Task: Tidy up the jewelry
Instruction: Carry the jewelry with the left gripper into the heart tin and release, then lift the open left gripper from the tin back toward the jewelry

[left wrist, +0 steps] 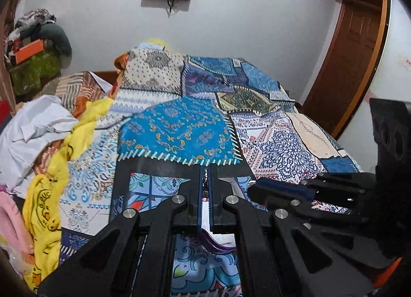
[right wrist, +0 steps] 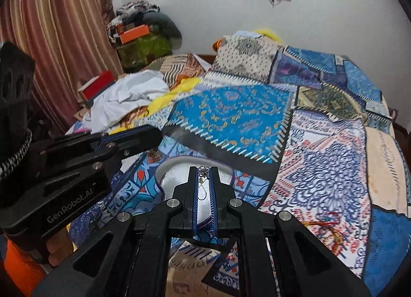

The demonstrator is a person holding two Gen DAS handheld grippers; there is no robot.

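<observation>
Jewelry [right wrist: 203, 171], seemingly a chained pendant, hangs pinched in my right tool [right wrist: 204, 168] over the white dish [right wrist: 169, 166] for dropping in, while my left tool [left wrist: 205, 171] grips something small.

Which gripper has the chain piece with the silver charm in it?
The right gripper: a silver charm with a thin chain sits pinched at its fingertips, above the white dish. The left gripper grips something too, but what cannot be told.

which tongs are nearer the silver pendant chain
Right. The right tongs pinch the silver pendant chain at their tips, above the white dish. The left tongs sit off to its left, apart.
</observation>
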